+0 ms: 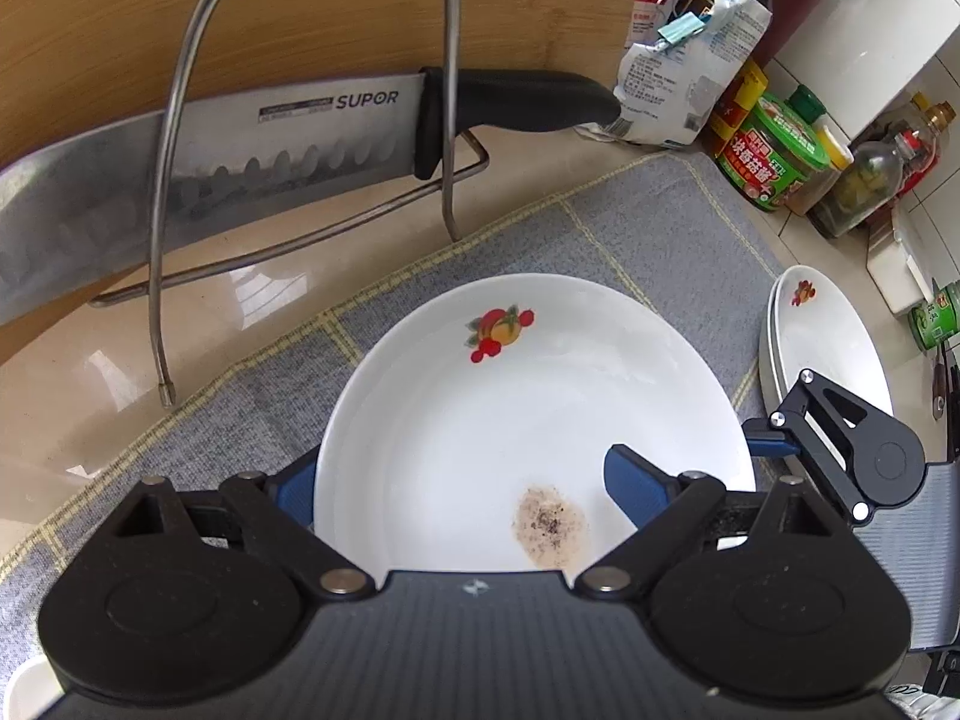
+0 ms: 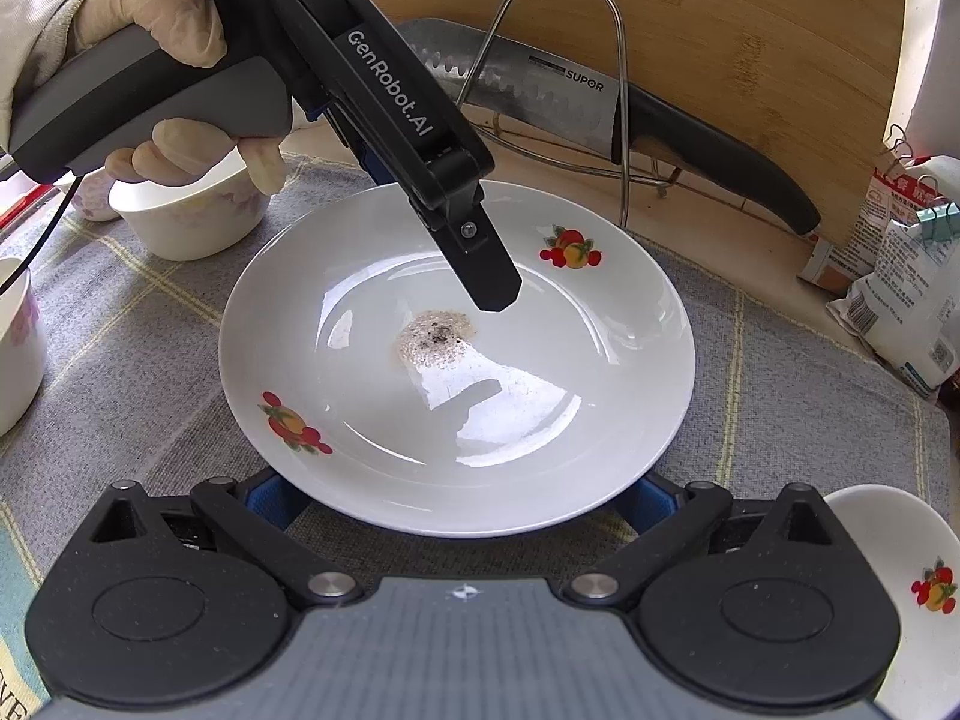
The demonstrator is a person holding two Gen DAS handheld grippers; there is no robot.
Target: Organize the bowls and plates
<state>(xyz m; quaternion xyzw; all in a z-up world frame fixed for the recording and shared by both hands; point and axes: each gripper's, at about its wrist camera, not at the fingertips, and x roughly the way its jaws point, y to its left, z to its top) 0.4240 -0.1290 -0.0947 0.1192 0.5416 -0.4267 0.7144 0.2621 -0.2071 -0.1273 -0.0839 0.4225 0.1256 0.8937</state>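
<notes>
Now my left gripper (image 2: 480, 276) hangs over the white round plate with fruit prints (image 2: 456, 360), fingers spread either side of its rim. My right gripper (image 2: 462, 498) straddles the near rim, fingers also apart. That plate, with a brown speckled stain (image 2: 435, 339), lies on the grey checked cloth (image 2: 780, 420); white plates (image 1: 822, 348) are stacked just beside it.

I see a white plate (image 2: 372, 420) with red-orange fruit motifs and a brown-speckled stain; beneath it, a grey cloth (image 2: 780, 420) with yellow grid lines; beside it, black grippers' blue fingers (image 1: 636, 486).
</notes>
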